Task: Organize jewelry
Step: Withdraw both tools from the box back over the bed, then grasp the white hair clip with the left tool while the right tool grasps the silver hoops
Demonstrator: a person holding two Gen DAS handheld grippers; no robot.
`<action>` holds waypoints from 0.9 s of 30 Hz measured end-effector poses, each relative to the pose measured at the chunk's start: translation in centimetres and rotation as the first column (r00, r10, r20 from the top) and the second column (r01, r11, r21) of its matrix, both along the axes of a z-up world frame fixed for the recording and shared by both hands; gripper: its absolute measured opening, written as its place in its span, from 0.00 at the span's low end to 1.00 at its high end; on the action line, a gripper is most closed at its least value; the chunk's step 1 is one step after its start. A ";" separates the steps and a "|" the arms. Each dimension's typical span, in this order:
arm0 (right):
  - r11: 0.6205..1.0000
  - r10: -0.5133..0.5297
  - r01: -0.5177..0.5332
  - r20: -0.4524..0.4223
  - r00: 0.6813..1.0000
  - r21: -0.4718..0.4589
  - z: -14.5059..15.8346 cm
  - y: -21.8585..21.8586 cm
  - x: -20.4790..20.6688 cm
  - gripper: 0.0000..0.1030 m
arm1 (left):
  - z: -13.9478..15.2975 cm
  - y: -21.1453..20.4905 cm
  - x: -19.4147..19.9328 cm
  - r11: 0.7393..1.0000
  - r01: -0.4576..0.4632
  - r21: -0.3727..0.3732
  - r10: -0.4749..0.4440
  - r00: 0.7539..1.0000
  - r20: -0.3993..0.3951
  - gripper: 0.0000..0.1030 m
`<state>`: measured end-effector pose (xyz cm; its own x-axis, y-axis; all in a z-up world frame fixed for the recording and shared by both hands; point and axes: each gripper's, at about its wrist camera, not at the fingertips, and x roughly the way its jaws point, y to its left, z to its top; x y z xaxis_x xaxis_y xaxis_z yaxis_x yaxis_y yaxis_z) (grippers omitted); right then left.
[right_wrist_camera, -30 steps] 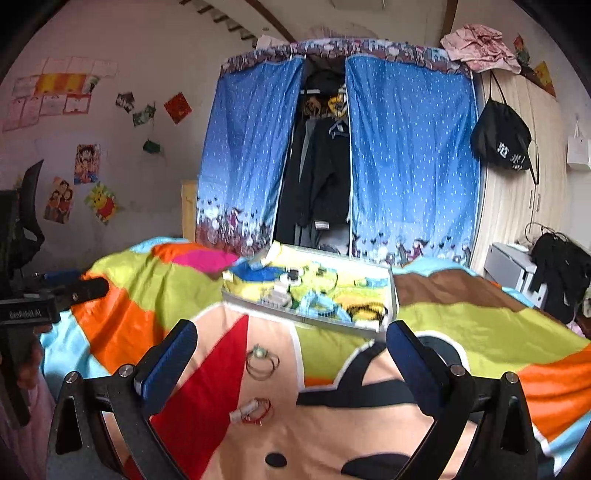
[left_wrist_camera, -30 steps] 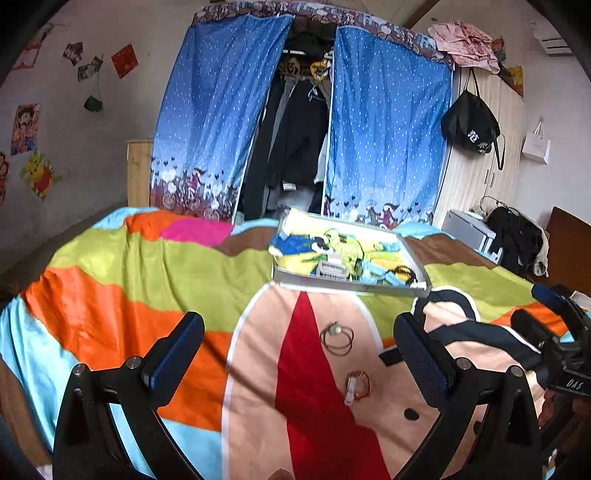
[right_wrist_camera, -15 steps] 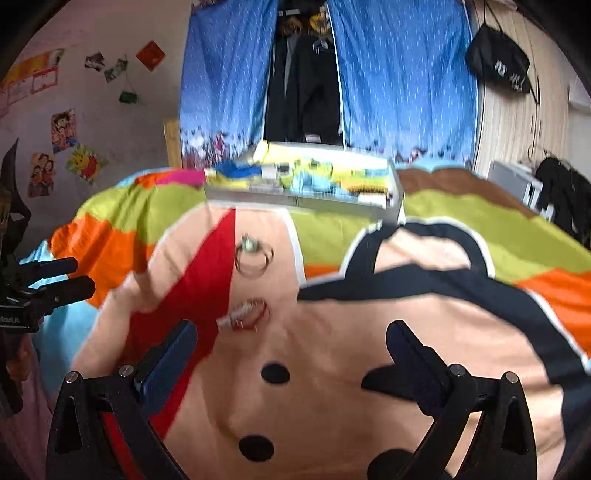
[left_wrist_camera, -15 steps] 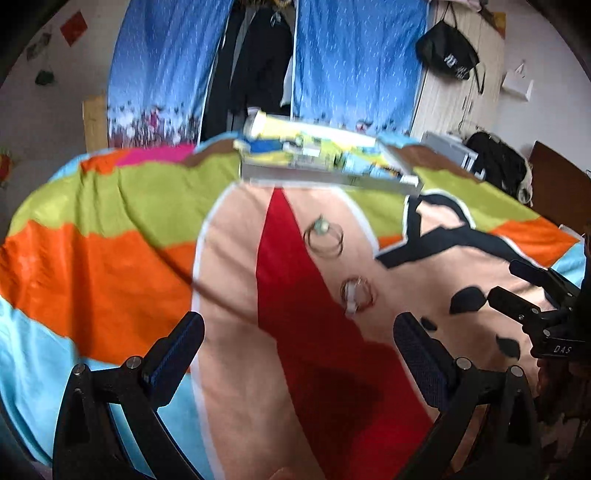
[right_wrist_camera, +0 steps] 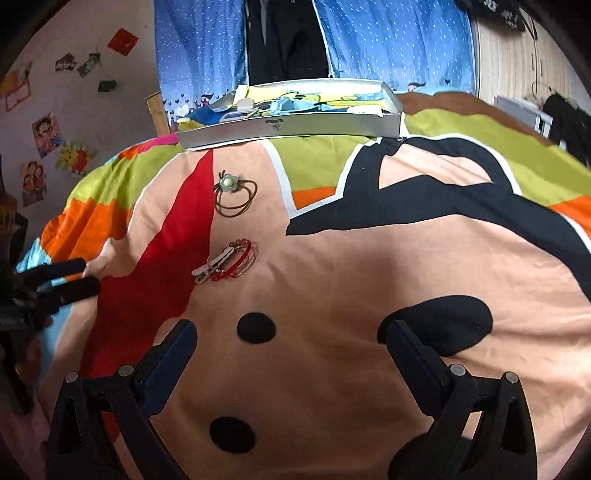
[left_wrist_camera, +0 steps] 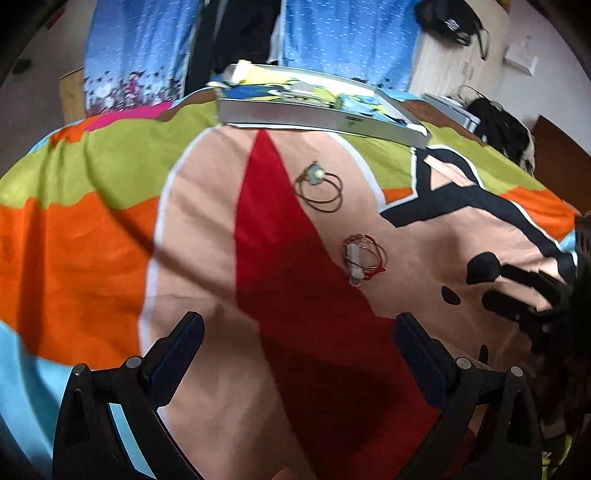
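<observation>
Two pieces of jewelry lie on the colourful bedspread. A brown cord bracelet with a pale green charm (left_wrist_camera: 319, 186) (right_wrist_camera: 234, 197) is the farther one. Nearer lies a red wire bracelet with a white clip (left_wrist_camera: 362, 256) (right_wrist_camera: 229, 264). A shallow grey box (left_wrist_camera: 317, 118) (right_wrist_camera: 291, 127) holding several small items sits at the far side of the bed. My left gripper (left_wrist_camera: 297, 343) is open, low over the red patch, short of the red bracelet. My right gripper (right_wrist_camera: 288, 345) is open over the peach area, the red bracelet ahead and to its left. Both hold nothing.
The bedspread (left_wrist_camera: 92, 240) covers the whole bed. Behind stands a wardrobe with blue curtains (right_wrist_camera: 388, 40) and dark clothes. Posters hang on the left wall (right_wrist_camera: 48, 133). A black bag (left_wrist_camera: 450, 22) hangs on a cupboard at the right.
Both grippers have tilted downward and moved closer to the bedspread; the bracelets and the box now appear larger and higher in each view. Both stay open.
</observation>
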<state>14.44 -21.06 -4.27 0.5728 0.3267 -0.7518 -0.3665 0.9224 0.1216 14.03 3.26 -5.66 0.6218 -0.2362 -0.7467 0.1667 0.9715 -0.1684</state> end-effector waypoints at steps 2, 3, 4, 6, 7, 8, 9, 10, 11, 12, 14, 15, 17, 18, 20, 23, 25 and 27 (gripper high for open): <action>1.000 0.001 0.000 -0.012 1.000 0.015 0.0 -0.4 0.9 1.00 | -0.5 -0.5 0.5 1.000 0.024 0.007 -0.024 1.000 -0.007 0.98; 1.000 0.003 -0.003 -0.016 1.000 0.023 0.0 -0.5 1.3 1.00 | -0.8 -0.6 0.8 0.999 0.031 0.005 -0.031 0.999 -0.013 0.98; 1.000 0.008 -0.007 -0.019 1.000 0.029 0.0 -0.6 1.7 1.00 | -1.1 -0.6 1.1 0.999 0.037 -0.001 -0.037 0.999 -0.020 0.98; 0.999 0.029 -0.028 -0.027 0.999 0.041 0.0 -0.6 2.5 0.93 | -1.4 -0.6 1.6 0.999 0.041 -0.015 -0.041 0.999 -0.026 0.97; 0.998 0.040 -0.038 -0.032 0.999 0.043 -0.1 -0.5 2.9 0.91 | -1.5 -0.5 1.9 0.999 0.043 -0.025 -0.044 0.999 -0.027 0.97; 0.998 0.051 -0.050 -0.037 0.998 0.042 -0.2 -0.4 3.3 0.86 | -1.6 -0.5 2.1 0.998 0.045 -0.032 -0.046 0.999 -0.027 0.97; 0.997 0.065 -0.063 -0.043 0.997 0.039 -0.3 -0.2 3.7 0.81 | -1.6 -0.5 2.4 0.998 0.048 -0.044 -0.050 0.998 -0.026 0.97; 0.996 0.078 -0.077 -0.048 0.996 0.033 -0.4 0.0 4.1 0.79 | -1.6 -0.5 2.6 0.997 0.051 -0.054 -0.053 0.998 -0.023 0.97; 0.996 0.089 -0.088 -0.053 0.995 0.028 -0.5 0.2 4.4 0.75 | -1.5 -0.4 2.8 0.996 0.056 -0.068 -0.058 0.998 -0.018 0.96; 0.994 0.105 -0.103 -0.059 0.993 0.025 -0.6 0.4 4.7 0.70 | -1.5 -0.5 3.0 0.995 0.063 -0.076 -0.064 0.998 -0.016 0.91; 0.990 0.139 -0.138 -0.070 0.988 0.019 -0.9 0.9 5.4 0.61 | -1.6 -0.8 3.5 0.993 0.083 -0.085 -0.084 0.996 -0.016 0.82; 0.989 0.151 -0.150 -0.074 0.986 0.013 -1.1 1.2 5.7 0.56 | -1.7 -1.1 3.8 0.992 0.094 -0.087 -0.096 0.995 -0.018 0.76; 0.984 0.180 -0.180 -0.087 0.980 0.007 -1.4 1.8 6.6 0.49 | -2.2 -1.6 4.4 0.988 0.120 -0.096 -0.124 0.992 -0.030 0.68; 0.981 0.194 -0.194 -0.091 0.977 0.005 -1.6 2.1 6.9 0.45 | -2.4 -1.8 4.7 0.987 0.131 -0.098 -0.135 0.990 -0.033 0.63; 0.972 0.233 -0.235 -0.098 0.968 -0.006 -1.8 3.1 7.6 0.40 | -2.9 -2.5 5.4 0.982 0.161 -0.095 -0.165 0.986 -0.035 0.58; 0.955 0.291 -0.296 -0.112 0.950 -0.032 -2.2 4.5 8.2 0.35 | -3.8 -3.5 6.3 0.977 0.196 -0.087 -0.201 0.978 -0.051 0.46; 0.942 0.324 -0.332 -0.124 0.938 -0.051 -2.5 5.3 8.6 0.32 | -4.3 -3.8 6.7 0.974 0.210 -0.088 -0.216 0.974 -0.065 0.40; 0.930 0.350 -0.360 -0.133 0.927 -0.068 -2.7 5.9 8.9 0.26 | -4.8 -4.0 7.2 0.972 0.218 -0.089 -0.225 0.971 -0.078 0.35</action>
<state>23.29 -15.14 -6.96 0.3381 0.4207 -0.8418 -0.6602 0.7435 0.1064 21.19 -0.75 -10.44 0.4805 -0.4214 -0.7691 0.3574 0.8950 -0.2671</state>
